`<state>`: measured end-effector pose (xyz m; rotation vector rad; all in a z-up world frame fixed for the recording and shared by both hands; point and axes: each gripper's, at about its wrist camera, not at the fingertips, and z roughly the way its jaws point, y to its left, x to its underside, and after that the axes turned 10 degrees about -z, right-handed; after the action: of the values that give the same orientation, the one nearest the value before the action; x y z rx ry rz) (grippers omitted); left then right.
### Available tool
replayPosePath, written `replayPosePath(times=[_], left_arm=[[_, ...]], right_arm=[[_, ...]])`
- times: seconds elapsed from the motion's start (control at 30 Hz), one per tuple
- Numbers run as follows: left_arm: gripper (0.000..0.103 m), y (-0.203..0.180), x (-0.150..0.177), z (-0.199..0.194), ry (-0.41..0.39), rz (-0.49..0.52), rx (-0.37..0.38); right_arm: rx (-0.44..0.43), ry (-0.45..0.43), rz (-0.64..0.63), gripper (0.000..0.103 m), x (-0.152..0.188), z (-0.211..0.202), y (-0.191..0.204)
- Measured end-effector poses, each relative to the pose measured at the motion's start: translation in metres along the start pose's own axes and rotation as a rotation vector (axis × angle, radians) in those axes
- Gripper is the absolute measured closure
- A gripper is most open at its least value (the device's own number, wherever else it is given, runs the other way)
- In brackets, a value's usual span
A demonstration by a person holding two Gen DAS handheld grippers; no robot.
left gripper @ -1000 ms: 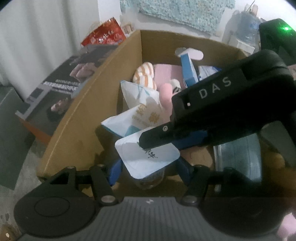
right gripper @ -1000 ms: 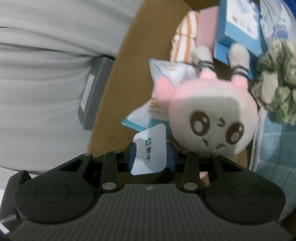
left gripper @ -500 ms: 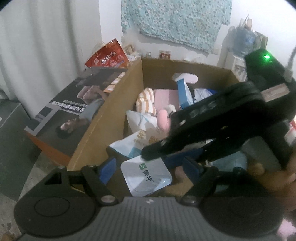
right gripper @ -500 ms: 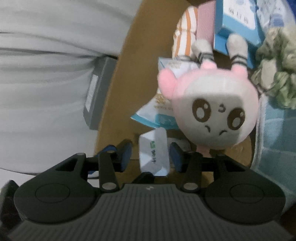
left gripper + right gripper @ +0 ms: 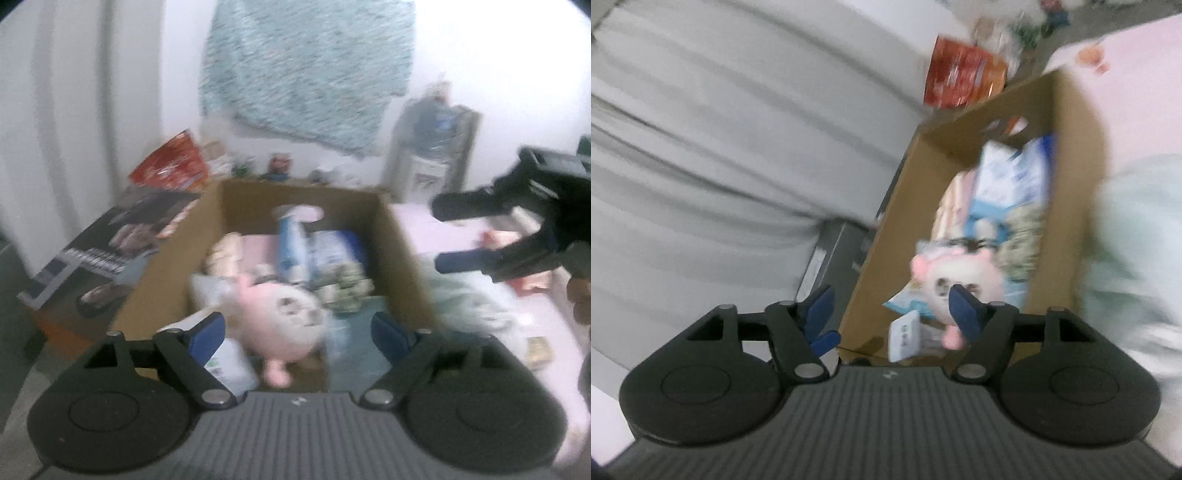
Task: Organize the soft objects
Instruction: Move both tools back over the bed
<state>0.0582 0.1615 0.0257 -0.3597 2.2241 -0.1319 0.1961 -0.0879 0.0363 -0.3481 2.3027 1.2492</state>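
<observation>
Left gripper (image 5: pixel 297 328) with blue-padded black fingers spread wide and holding nothing, low in the frame above an open brown cardboard box (image 5: pixel 400 236); right gripper (image 5: pixel 892 308) likewise released and empty, seen also at the right edge of the left wrist view. Inside the box, at frame centre: a round pink-and-white plush toy with big eyes (image 5: pixel 284 325), a small white sachet with green print (image 5: pixel 231 363) at its lower left, a blue-and-white packet (image 5: pixel 291 243) and a greenish knitted bundle (image 5: pixel 345 290) behind. Beyond, a red snack bag (image 5: pixel 170 166) upper left and a teal patterned cloth (image 5: pixel 306 66) on the white wall, all blurred.
</observation>
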Motion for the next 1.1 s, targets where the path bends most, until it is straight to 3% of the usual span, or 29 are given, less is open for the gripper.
replayPosePath(times=[0.2,0.3,0.47,0.67,0.73,0.77,0.87,0.97,1.1], left_arm=[[0.012,-0.052,0.017,-0.012,0.005,0.087,0.193],[0.012,-0.082,0.03,-0.011,0.04,0.126,0.282],[0.012,-0.135,0.055,-0.007,0.12,0.209,0.387],[0.012,-0.194,0.091,0.002,0.196,0.317,0.46],[0.012,-0.209,0.103,0.012,0.215,0.329,0.458],[0.012,-0.214,0.109,0.017,0.227,0.334,0.457],[0.012,-0.225,0.122,0.033,0.243,0.344,0.452],[0.017,-0.233,0.134,0.054,0.268,0.343,0.433],[0.026,-0.235,0.143,0.079,0.31,0.328,0.409]], right_arm=[[0.167,-0.138,0.035,0.024,0.041,-0.112,-0.047],[0.257,-0.172,0.064,0.024,0.064,-0.146,-0.069],[0.44,-0.177,0.065,0.024,0.093,-0.162,-0.098],[0.64,-0.155,-0.06,0.024,0.097,-0.158,-0.124],[0.651,-0.153,-0.075,0.04,0.092,-0.15,-0.138],[0.65,-0.146,-0.077,0.059,0.09,-0.147,-0.145],[0.654,-0.128,-0.085,0.074,0.081,-0.14,-0.165],[0.674,-0.102,-0.107,0.078,0.073,-0.13,-0.178],[0.643,-0.05,-0.037,0.079,0.079,-0.121,-0.204]])
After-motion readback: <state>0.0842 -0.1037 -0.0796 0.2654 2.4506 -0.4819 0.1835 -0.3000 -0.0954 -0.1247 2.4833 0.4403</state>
